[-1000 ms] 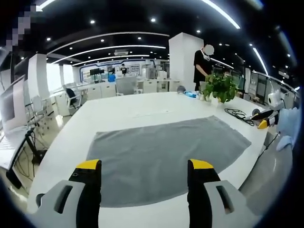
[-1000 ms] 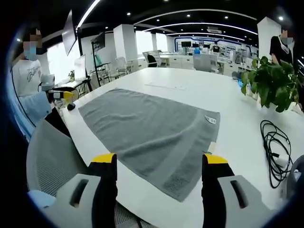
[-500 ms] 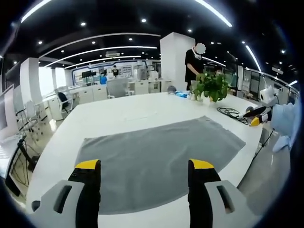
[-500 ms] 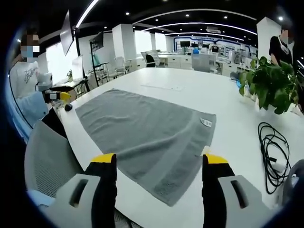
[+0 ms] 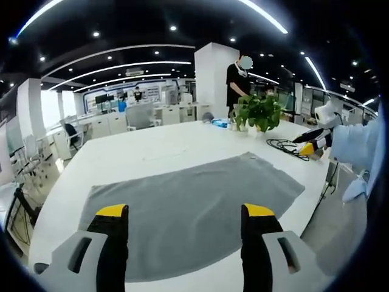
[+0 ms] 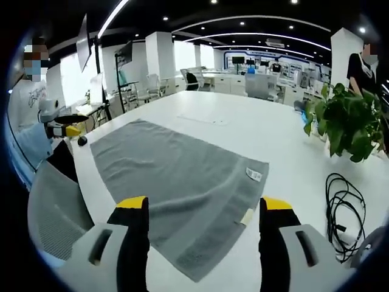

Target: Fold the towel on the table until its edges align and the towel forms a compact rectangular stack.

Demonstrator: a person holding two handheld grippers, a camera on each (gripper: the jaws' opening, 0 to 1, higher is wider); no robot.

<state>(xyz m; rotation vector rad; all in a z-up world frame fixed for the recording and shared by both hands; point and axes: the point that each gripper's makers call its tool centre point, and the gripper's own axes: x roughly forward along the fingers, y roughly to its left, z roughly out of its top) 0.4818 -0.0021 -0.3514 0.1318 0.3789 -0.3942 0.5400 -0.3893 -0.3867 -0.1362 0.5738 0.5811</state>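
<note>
A grey terry towel [image 5: 182,210] lies spread flat and unfolded on a large, smooth white table [image 5: 152,149] in a bright open office. The cloth has a soft, nubby pile, a woven band along one short end and a small white label [image 6: 254,174] stitched near a corner.

In the left gripper view, the left gripper [image 5: 181,243] rises from six o'clock with its yellow-tipped black jaws spread wide and nothing between them. The towel lies just beyond the tips, fanning out from nine o'clock to three o'clock. At about two o'clock the other gripper [image 5: 311,145] shows, held by a person in a pale blue sleeve [image 5: 357,141].

In the right gripper view, the right gripper [image 6: 202,240] also stands wide open and holds nothing. The towel's near corner lies between and just beyond its jaws, and the cloth runs away toward ten o'clock. At nine o'clock the left gripper shows small, at the table's edge, beside a grey mesh chair back [image 6: 53,210].

A leafy green potted plant [image 6: 343,125] stands on the table at about two o'clock in the right gripper view, well apart from the towel. A loose coil of black cable [image 6: 340,204] lies on the bare table at about four o'clock. A person in black [image 5: 237,82] stands behind the plant in the left gripper view.
</note>
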